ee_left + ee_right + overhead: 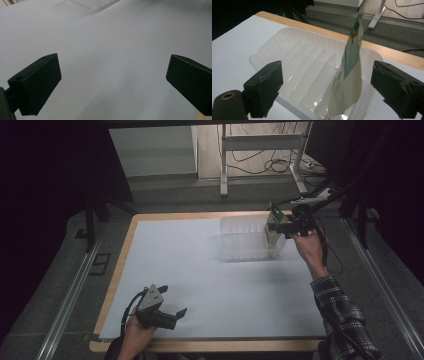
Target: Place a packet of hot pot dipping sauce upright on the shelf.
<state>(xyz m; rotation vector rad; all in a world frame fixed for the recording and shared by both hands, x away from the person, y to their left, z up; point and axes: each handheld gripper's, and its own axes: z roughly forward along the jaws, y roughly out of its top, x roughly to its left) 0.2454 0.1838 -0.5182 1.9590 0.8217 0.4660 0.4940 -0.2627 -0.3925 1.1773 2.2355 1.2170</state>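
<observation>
A dim room surrounds your wooden table (118,270), most of its top covered by a large white sheet (210,280), with grey carpet, a white desk frame (260,150) and loose cables on the floor beyond the far edge

Your left gripper (170,312) sits low at the near left of the sheet, held in your left hand (134,332), its grey three-cornered plate on top. In the left gripper view its two black jaws stand wide apart with only bare white sheet (112,57) between and ahead of them

Your right gripper (277,227) is up at the far right corner, held in your right hand (307,245), the plaid sleeve (345,320) trailing back toward you. Its jaws are spread wide too, gripping nothing. Directly ahead of them lies a clear ribbed plastic tray (274,52) with upright dividers, resting on the sheet close to the table's far edge. Between the jaws, nearer the right one yet touching neither, a thin translucent plastic wrapper with green print (350,67) stands upright at the tray's near end; whether its foot is inside the tray or just beside it, you cannot tell from these views
</observation>
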